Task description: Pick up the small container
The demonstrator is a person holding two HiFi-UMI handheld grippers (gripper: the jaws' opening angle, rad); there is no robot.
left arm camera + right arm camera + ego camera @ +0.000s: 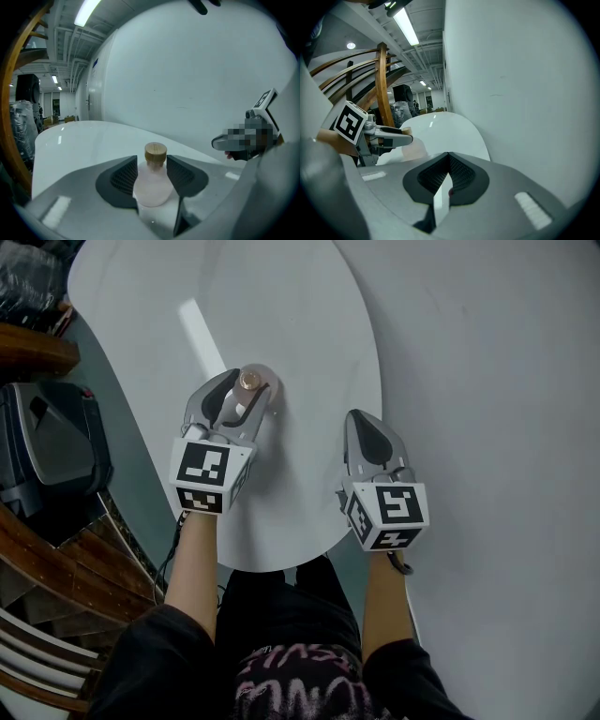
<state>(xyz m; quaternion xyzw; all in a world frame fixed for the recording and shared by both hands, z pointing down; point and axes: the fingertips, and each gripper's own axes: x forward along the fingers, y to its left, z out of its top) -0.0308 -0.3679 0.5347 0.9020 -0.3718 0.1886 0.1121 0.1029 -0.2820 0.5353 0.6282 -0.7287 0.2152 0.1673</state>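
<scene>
The small container point(251, 383) is a frosted, pale pink round bottle with a cork stopper. It sits between the fingers of my left gripper point(246, 387), which is shut on it over the white oval table point(169, 306). In the left gripper view both black ribbed pads press the bottle point(151, 187) from either side, and its cork point(155, 152) stands above them. My right gripper point(360, 418) is to the right near the table's edge, shut and holding nothing. In the right gripper view its pads point(461, 176) meet, and the left gripper point(389, 133) shows at the left.
A black case point(47, 446) stands on the floor left of the table. Curved wooden rails point(56, 577) run below it. A pale wall surface point(487, 381) lies along the table's right side. My dark-sleeved arms point(197, 568) reach in from below.
</scene>
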